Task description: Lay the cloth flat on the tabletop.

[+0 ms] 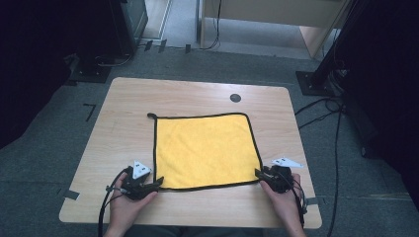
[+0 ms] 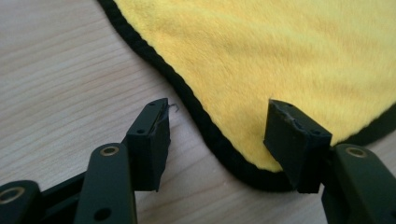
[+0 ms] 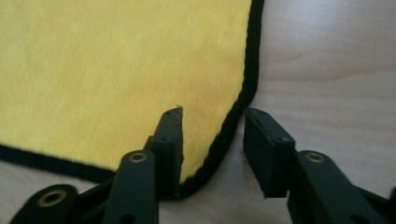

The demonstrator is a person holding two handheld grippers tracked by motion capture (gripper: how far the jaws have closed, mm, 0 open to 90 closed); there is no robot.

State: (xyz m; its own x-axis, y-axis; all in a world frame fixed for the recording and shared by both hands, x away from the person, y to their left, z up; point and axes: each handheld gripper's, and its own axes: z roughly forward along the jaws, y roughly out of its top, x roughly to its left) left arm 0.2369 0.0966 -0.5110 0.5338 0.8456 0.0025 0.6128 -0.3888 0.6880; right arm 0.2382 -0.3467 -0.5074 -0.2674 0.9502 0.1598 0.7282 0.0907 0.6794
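We see two black grippers: the left gripper (image 1: pixel 157 183) and the right gripper (image 1: pixel 259 174). Each has flat rectangular jaws, brass-coloured rivets on the links, a grey three-cornered plate on top and a black cable. The forearms are bare.

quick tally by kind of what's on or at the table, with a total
cloth: 1, yellow with a black edge, lying flat
grippers: 2, left gripper and right gripper, each with jaws open at a near corner of the cloth
hands: 2, left hand and right hand
round black spot on the table: 1
total: 6
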